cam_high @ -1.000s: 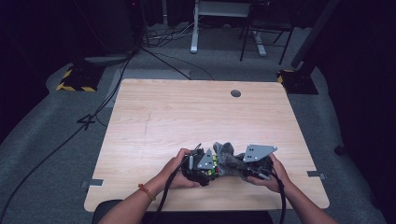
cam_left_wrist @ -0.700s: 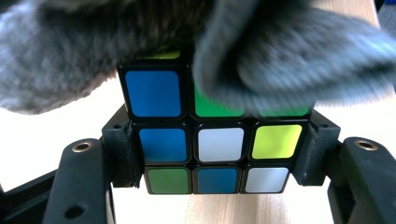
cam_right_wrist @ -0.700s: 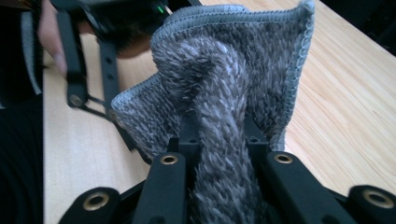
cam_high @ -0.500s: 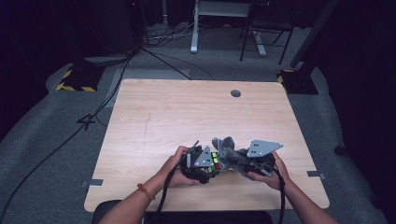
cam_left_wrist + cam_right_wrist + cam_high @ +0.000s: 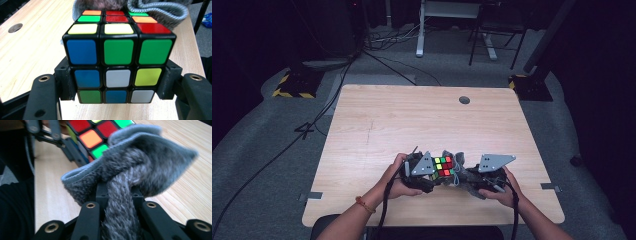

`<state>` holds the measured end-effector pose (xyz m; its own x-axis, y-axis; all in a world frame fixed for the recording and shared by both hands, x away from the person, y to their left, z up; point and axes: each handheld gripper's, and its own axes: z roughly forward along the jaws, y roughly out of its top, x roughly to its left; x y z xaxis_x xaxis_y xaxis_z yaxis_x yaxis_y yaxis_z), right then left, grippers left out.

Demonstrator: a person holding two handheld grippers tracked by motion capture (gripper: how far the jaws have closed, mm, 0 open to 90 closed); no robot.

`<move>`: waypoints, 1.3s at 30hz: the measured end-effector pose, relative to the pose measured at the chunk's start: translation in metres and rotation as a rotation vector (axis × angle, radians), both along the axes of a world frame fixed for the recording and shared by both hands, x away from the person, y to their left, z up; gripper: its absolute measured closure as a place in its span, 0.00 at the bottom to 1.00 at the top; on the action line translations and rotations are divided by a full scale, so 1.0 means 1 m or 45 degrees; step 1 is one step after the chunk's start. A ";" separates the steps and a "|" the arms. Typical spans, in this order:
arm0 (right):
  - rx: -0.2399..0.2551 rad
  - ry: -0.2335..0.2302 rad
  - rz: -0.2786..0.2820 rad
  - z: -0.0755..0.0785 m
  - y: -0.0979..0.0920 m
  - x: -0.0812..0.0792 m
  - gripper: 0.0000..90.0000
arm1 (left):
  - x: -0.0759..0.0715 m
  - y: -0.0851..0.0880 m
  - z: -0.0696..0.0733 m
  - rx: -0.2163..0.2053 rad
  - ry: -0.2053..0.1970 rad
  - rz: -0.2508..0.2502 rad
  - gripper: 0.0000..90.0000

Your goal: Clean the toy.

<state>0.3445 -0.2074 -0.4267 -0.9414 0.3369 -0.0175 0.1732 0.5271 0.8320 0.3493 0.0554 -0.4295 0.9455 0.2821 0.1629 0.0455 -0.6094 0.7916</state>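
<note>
- The desk [image 5: 377, 130] is a light wood-grain top with rounded corners and 1 dark round cable hole [image 5: 464, 100] near its far edge.
- The cube [image 5: 443, 166], a scrambled 3-by-3 colour puzzle, sits low over the near edge of the desk, between the person's 2 hands.
- The left hand-held gripper [image 5: 117, 87] clamps the cube by its lower 2 layers, jaws pressed on opposite sides; blue, green, white and yellow tiles face its camera.
- The right hand-held gripper [image 5: 120, 202] is pinched tight on a grey fluffy cloth [image 5: 140, 167], which bunches up above the jaws and lies against the far side of the cube.
- Grey carpet [image 5: 272, 145] surrounds the desk, and black cables [image 5: 287, 145] trail across it on the left.
- 2 yellow-and-black striped blocks [image 5: 292, 86] sit on the floor beyond the far corners.
- Behind them stand a white frame leg [image 5: 419, 30] and dark chair legs [image 5: 479, 40]; the rest of the room is dark.
</note>
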 end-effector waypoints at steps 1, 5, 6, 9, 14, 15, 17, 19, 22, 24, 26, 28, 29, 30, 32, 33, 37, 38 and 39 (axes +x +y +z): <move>0.005 -0.002 0.003 0.001 0.000 -0.001 0.85 | 0.000 0.000 0.000 -0.007 0.002 -0.003 0.37; 0.009 -0.015 0.000 0.000 -0.001 0.000 0.85 | -0.002 -0.002 -0.001 -0.014 0.015 -0.033 0.37; 0.004 -0.017 -0.011 -0.002 -0.001 0.001 0.85 | -0.005 -0.003 -0.001 -0.020 0.013 -0.060 0.37; -0.011 -0.001 -0.010 -0.008 0.001 0.003 0.85 | -0.010 -0.009 0.001 0.009 -0.024 -0.068 0.37; -0.011 0.007 0.011 -0.011 0.001 0.002 0.85 | -0.004 -0.006 -0.001 -0.010 0.010 -0.068 0.37; -0.006 0.004 0.017 -0.010 0.000 0.002 0.85 | -0.003 -0.005 -0.002 -0.005 0.011 -0.072 0.37; 0.023 0.010 0.023 -0.008 -0.002 0.002 0.85 | -0.003 -0.005 -0.003 -0.003 0.011 -0.072 0.37; 0.045 0.000 0.028 -0.006 -0.004 0.001 0.85 | -0.002 -0.005 -0.003 0.002 0.019 -0.066 0.37; 0.083 -0.010 0.041 -0.002 -0.006 -0.001 0.85 | 0.000 -0.006 -0.006 0.022 0.034 -0.085 0.36; 0.083 -0.027 0.051 0.001 -0.005 -0.004 0.86 | -0.001 -0.009 -0.008 0.046 0.021 -0.079 0.36; 0.066 -0.045 0.047 0.002 -0.002 -0.005 0.85 | -0.001 -0.009 -0.009 0.053 0.021 -0.067 0.36; 0.074 -0.050 0.034 0.002 -0.001 -0.004 0.85 | 0.001 -0.009 -0.009 0.057 0.027 -0.057 0.36; 0.073 -0.050 0.034 0.002 0.000 -0.004 0.85 | 0.001 -0.010 -0.010 0.070 0.021 -0.055 0.36; 0.070 -0.060 0.033 0.002 0.001 -0.004 0.85 | 0.001 -0.011 -0.010 0.088 0.017 -0.055 0.36; 0.067 -0.071 0.031 0.003 0.002 -0.005 0.85 | 0.001 -0.012 -0.010 0.105 0.002 -0.055 0.36; 0.056 -0.081 0.028 0.003 0.003 -0.005 0.85 | 0.001 -0.012 -0.010 0.099 0.002 -0.053 0.37; 0.030 -0.077 0.006 -0.001 0.001 -0.004 0.85 | 0.001 -0.013 -0.009 0.088 0.006 -0.047 0.37; 0.009 -0.076 0.001 -0.003 0.001 -0.003 0.85 | 0.001 -0.012 -0.009 0.076 0.011 -0.048 0.37; -0.020 -0.073 -0.003 -0.006 0.002 -0.002 0.85 | 0.001 -0.011 -0.008 0.074 0.004 -0.048 0.37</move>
<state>0.3421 -0.2055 -0.4332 -0.9378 0.3387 -0.0765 0.1269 0.5395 0.8324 0.3500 0.0449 -0.4371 0.9556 0.2367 0.1753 0.0240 -0.6559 0.7545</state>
